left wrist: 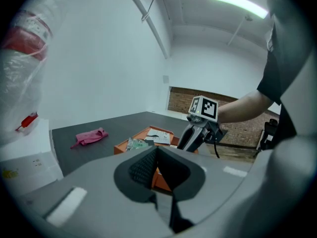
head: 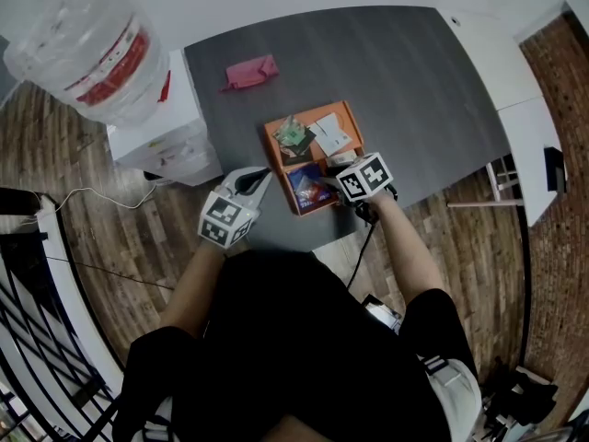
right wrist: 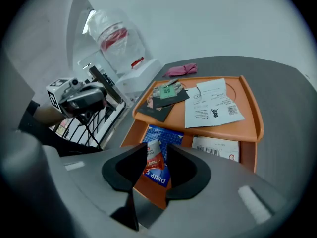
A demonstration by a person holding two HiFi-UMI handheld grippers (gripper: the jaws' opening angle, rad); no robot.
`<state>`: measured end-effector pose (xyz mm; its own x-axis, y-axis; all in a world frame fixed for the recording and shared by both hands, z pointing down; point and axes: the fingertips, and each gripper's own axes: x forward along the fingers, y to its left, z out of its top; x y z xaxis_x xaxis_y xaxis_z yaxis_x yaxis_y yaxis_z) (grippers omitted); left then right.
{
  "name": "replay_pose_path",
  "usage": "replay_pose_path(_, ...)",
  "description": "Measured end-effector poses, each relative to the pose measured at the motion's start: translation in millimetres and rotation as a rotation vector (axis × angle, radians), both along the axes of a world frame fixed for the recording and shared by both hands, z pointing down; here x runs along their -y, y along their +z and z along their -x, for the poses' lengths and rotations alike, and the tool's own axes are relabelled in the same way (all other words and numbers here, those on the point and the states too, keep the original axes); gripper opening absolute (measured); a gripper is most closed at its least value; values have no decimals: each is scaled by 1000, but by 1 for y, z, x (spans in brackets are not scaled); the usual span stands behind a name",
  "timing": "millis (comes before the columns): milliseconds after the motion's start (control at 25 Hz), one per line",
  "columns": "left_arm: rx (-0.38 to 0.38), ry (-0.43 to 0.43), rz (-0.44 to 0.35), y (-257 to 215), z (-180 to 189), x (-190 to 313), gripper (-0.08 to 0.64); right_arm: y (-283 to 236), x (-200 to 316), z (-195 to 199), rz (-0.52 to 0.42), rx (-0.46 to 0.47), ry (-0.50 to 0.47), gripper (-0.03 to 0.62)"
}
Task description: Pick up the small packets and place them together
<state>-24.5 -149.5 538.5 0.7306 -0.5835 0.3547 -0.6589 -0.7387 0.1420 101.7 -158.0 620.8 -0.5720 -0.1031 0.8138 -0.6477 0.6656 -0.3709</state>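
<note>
Tongs sat in each hand of a person in black who stood at the near edge of a dark grey table point(head: 405, 72). The left tongs point(left wrist: 157, 149) were closed tight with nothing in them, pointing at the near corner of an orange tray point(right wrist: 250, 110) from just beside it. The right tongs point(right wrist: 157, 147) tilted down over the near end of that tray, their jaws partway closed. A small red-and-white packet point(right wrist: 152, 162) filled the gap between them and looked pinched from both sides.

Straight under that packet a blue packet point(right wrist: 166, 134) lay flat on the tray floor. Just beside it, to the right, lay a white packet with a barcode label point(right wrist: 215, 149). Further in, a white printed sheet point(right wrist: 213, 105) covered the middle and right of the tray. At the far left corner a couple of dark packets point(right wrist: 161, 107) overlapped each other, with a green one point(right wrist: 166, 90) lying on top of them.

Beyond the tray, well apart from it, a crumpled pink cloth point(right wrist: 181, 70) rested on the tabletop. Past the table's left end stood a white water cooler point(head: 161, 127) with a clear bottle point(head: 87, 44) on top.
</note>
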Motion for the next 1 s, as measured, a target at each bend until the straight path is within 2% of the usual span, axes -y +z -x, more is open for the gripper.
replay_pose_path(120,5,-9,3,1,4,0,0,14,-4,-2,-33,-112,-96,123)
replay_pose_path(240,7,-24,11,4,10,0,0,30,-5,-6,-7,-185,-117,90)
replay_pose_path(360,10,-31,24,8,14,-1,0,40,-10,-1,71,-170,-113,94)
replay_pose_path(600,15,-33,40,12,16,-2,0,58,-23,1,202,-205,-165,161)
replay_pose_path(880,16,-44,59,18,21,2,0,59,-28,5,228,-223,-187,176)
replay_pose_path(1000,14,-44,65,19,19,4,0,61,-29,6,203,-239,-196,125)
